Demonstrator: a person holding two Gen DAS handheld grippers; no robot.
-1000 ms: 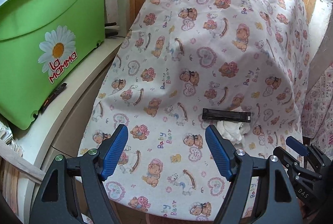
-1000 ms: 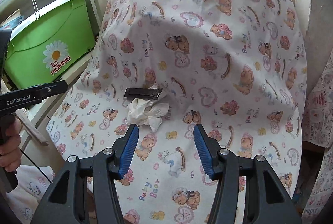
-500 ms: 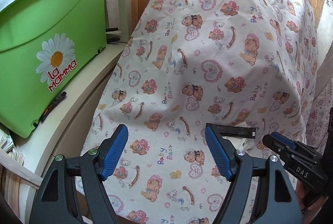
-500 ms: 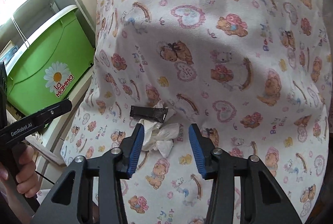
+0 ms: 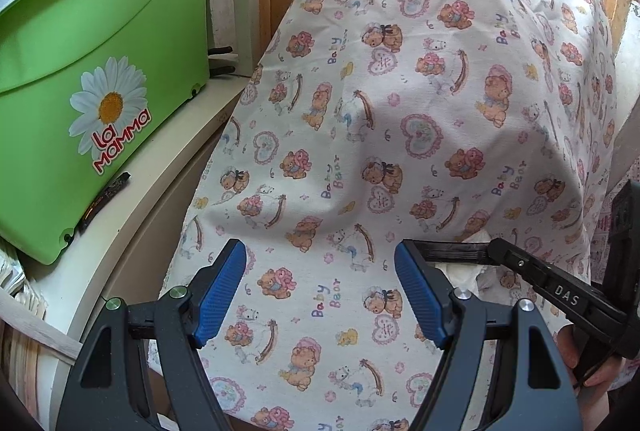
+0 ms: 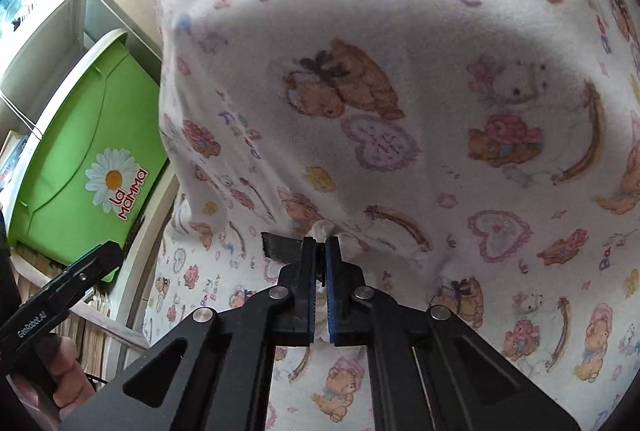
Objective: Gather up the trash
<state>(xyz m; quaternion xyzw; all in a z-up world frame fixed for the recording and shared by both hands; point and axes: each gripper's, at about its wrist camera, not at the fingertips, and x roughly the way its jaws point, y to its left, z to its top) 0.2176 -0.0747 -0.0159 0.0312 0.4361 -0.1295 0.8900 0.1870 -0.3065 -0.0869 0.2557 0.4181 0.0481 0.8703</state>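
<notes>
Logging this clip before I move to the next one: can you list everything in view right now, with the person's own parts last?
Tissue: one, white, crumpled, on the cloth, pinched at the right gripper's tips.
Wrapper strip: one, black, flat on the cloth, against the tissue.
Cloth: one, white with teddy-bear print, draped over something hidden.
Bin: one, green with daisy sticker, on the shelf at left.
Shelf: one, cream, beside the cloth.
Left gripper: black, blue pads, open, empty.
Right gripper: shut on the tissue; its jaws have just closed.
Hand: holds the left gripper's handle.

tissue (image 6: 320, 229) on cloth (image 5: 440, 111), against strip (image 6: 280, 247) | tub (image 5: 80, 71) on shelf (image 5: 160, 191) (left of cloth)
</notes>
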